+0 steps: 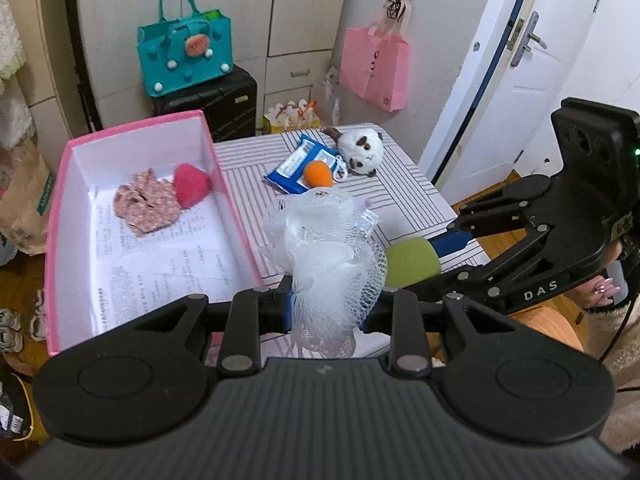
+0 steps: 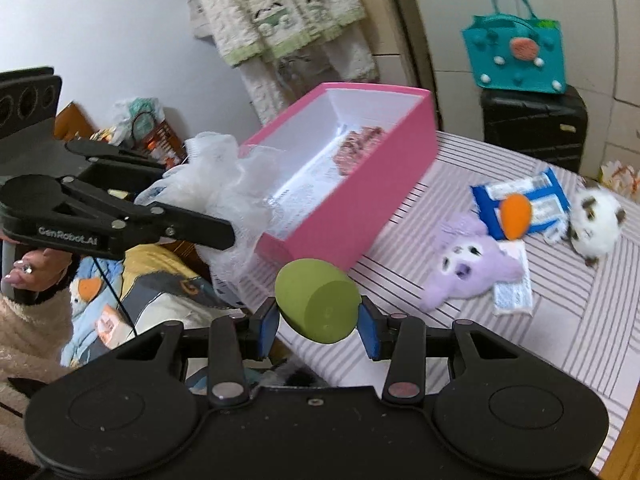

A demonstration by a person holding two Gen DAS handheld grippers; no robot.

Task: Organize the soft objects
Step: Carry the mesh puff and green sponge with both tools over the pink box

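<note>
Both claws are loaded. The left gripper [image 1: 326, 308] has its jaws pinched nearly shut on a white mesh bath puff [image 1: 328, 256], which bulges up out of the blue pads at the lower middle of the left wrist view. The right gripper [image 2: 318, 322] squeezes a green egg-shaped sponge [image 2: 316, 304] between its pads, jaws narrow, at the bottom centre of its own view. The goal appears to be the pink box [image 1: 236, 208], which already holds a pink floral cloth [image 1: 146, 204] and a red fuzzy heart [image 1: 191, 185]. From the left claw the box lies up and to the left in the frame, its long axis running from the near bottom edge away toward the upper middle, its near wall just beside the puff. In the right wrist view the box sits above the sponge, stretching toward the upper right, with the puff at its left end. The left hand looks nearer the opening, so it probably drops first. An orange sponge [image 2: 516, 216], a blue packet [image 2: 544, 196], a purple plush [image 2: 476, 264] and a panda plush [image 2: 596, 224] are still on the striped table [image 2: 560, 340].
</note>
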